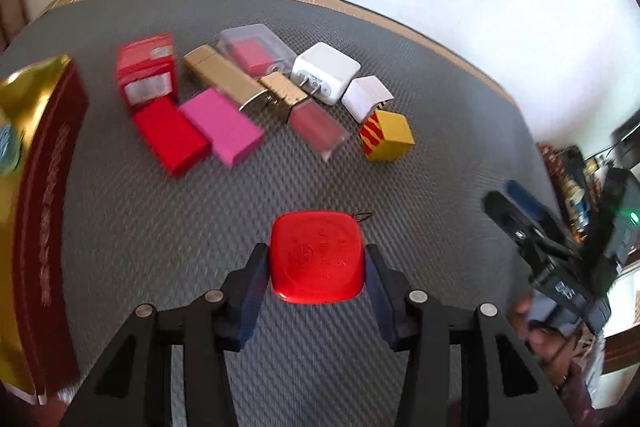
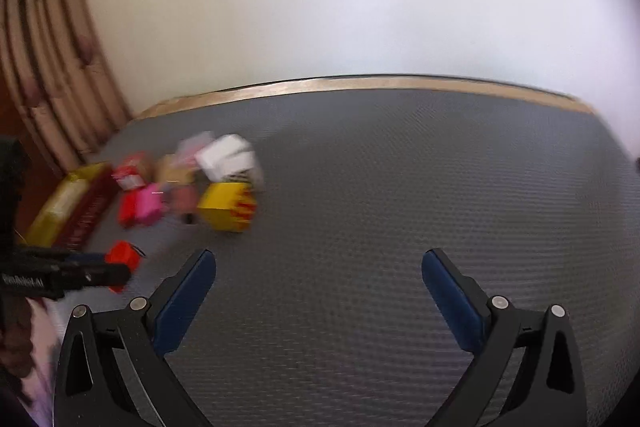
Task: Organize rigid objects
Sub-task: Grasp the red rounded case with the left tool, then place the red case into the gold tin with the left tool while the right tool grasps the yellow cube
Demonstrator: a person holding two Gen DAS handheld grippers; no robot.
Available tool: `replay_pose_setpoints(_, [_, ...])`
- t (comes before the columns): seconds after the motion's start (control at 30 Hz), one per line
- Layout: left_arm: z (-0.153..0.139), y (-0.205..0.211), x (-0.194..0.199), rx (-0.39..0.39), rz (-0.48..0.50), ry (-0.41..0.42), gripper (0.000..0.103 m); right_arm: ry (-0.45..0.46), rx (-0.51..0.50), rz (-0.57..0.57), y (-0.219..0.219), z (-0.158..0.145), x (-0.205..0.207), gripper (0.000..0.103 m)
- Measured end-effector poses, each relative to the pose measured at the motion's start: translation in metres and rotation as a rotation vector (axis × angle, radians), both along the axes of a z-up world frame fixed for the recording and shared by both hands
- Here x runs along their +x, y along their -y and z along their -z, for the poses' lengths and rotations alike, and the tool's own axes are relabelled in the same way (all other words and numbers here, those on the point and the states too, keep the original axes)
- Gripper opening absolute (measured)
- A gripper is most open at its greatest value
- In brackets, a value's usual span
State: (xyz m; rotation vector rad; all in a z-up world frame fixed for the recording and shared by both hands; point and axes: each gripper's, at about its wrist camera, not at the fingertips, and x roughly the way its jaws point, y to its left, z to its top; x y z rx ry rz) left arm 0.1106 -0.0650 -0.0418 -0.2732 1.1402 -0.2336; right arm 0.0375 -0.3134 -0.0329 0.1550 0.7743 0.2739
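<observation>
Between our left gripper's (image 1: 318,269) blue pads sits the rounded red plastic case (image 1: 317,258), clamped at its sides on the grey textured mat (image 1: 400,195). Glossy curved edges could squirt free, knocking it askew. Our right gripper (image 2: 319,287) hangs apart, empty.

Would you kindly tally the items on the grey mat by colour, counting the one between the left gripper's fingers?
Red: 3 (labelled box, plain box, rounded case in left gripper)
Pink: 1 (pink box)
Gold: 1 (long gold box)
White: 2 (charger, small adapter)
Yellow, red-striped: 1 (cube)
Clear with pink inside: 2 (clear case, gold-capped tube)
Gold-and-red: 1 (large box)
Total: 11
</observation>
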Motion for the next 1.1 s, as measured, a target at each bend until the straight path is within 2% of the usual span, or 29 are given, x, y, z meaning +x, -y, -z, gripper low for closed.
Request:
replay_pose_setpoints(0.07, [-0.005, -0.009, -0.013, -0.02, -0.012, 0.0, 0.048, -0.012, 0.017, -0.035, -0.016, -0.003, 0.005, 0.103])
replay_pose_setpoints(0.23, [-0.021, -0.025, -0.029, -0.062, -0.038, 0.013, 0.048, -0.015, -0.017, -0.088, -0.054, -0.007, 0.025, 0.103])
replay_pose_setpoints(0.33, [-0.038, -0.016, -0.047, -0.074, -0.053, 0.034, 0.048, -0.023, -0.031, -0.08, -0.066, -0.005, 0.041, 0.094])
replay_pose_setpoints(0.4, [-0.047, -0.022, -0.051, -0.076, -0.063, 0.049, 0.048, -0.051, -0.038, -0.077, -0.072, 0.0, 0.05, 0.082])
replay_pose_setpoints(0.47, [-0.054, -0.029, -0.054, -0.081, -0.08, 0.063, 0.048, -0.075, -0.049, -0.065, -0.075, 0.005, 0.058, 0.08])
replay_pose_setpoints(0.53, [-0.062, -0.038, -0.06, -0.085, -0.09, 0.073, 0.048, -0.083, -0.065, -0.061, -0.079, 0.01, 0.062, 0.073])
replay_pose_setpoints(0.57, [-0.067, -0.045, -0.062, -0.083, -0.102, 0.079, 0.048, -0.09, -0.082, -0.062, -0.082, 0.013, 0.064, 0.061])
replay_pose_setpoints(0.6, [-0.071, -0.052, -0.066, -0.082, -0.114, 0.083, 0.048, -0.103, -0.083, -0.07, -0.084, 0.015, 0.066, 0.045])
replay_pose_setpoints(0.67, [-0.078, -0.069, -0.07, -0.086, -0.14, 0.088, 0.048, -0.129, -0.096, -0.079, -0.088, 0.021, 0.068, 0.031])
replay_pose_setpoints(0.83, [-0.089, -0.119, -0.077, -0.025, -0.249, 0.094, 0.048, -0.094, -0.117, -0.088, -0.088, 0.02, 0.056, 0.03])
replay_pose_setpoints(1.0, [-0.063, -0.16, -0.061, 0.038, -0.318, 0.003, 0.048, -0.08, -0.103, -0.091, -0.08, 0.019, 0.037, 0.029])
replay_pose_setpoints(1.1, [-0.05, -0.168, -0.046, 0.062, -0.31, -0.015, 0.048, -0.083, -0.087, -0.08, -0.074, 0.019, 0.036, 0.029])
